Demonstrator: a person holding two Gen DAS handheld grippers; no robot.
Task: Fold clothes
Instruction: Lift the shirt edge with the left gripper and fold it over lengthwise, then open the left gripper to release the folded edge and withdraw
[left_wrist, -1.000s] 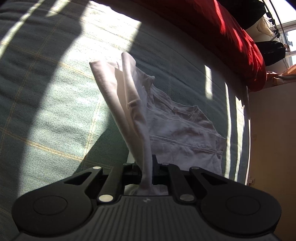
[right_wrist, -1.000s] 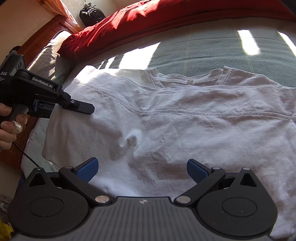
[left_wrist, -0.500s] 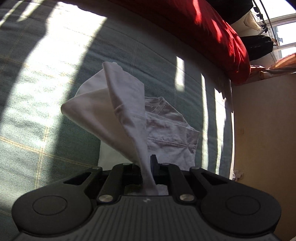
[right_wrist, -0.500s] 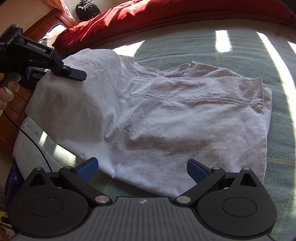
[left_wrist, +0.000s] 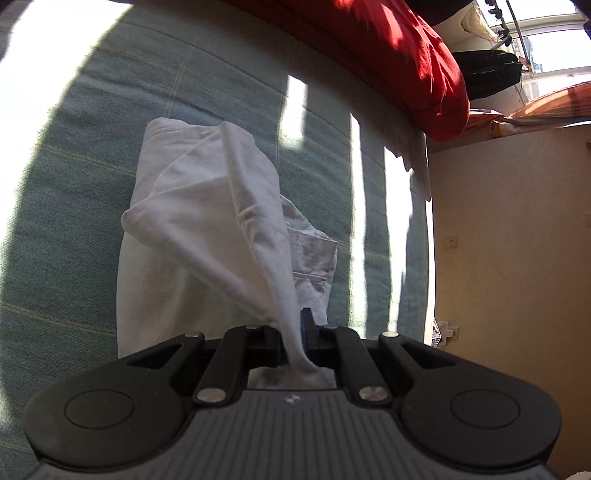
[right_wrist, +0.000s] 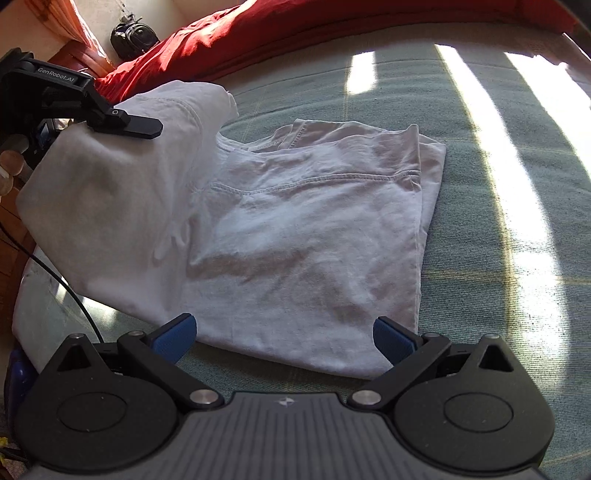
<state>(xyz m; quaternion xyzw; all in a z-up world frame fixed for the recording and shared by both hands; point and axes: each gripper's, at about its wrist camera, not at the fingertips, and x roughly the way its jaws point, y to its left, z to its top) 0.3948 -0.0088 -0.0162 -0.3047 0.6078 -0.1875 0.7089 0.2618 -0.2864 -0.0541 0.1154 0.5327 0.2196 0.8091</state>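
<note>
White cotton T-shirt (right_wrist: 303, 236) lies part-folded on the green bed (right_wrist: 498, 221). The left gripper (left_wrist: 293, 334) has its jaws pinched tight on one bunched edge, lifting that side to carry it across; the right gripper (right_wrist: 282, 338) hovers with jaws wide, holding nothing.

Both wrist cams angled down, close, sharing white shirt (right_wrist: 303, 229) on bed (right_wrist: 498, 184).
</note>
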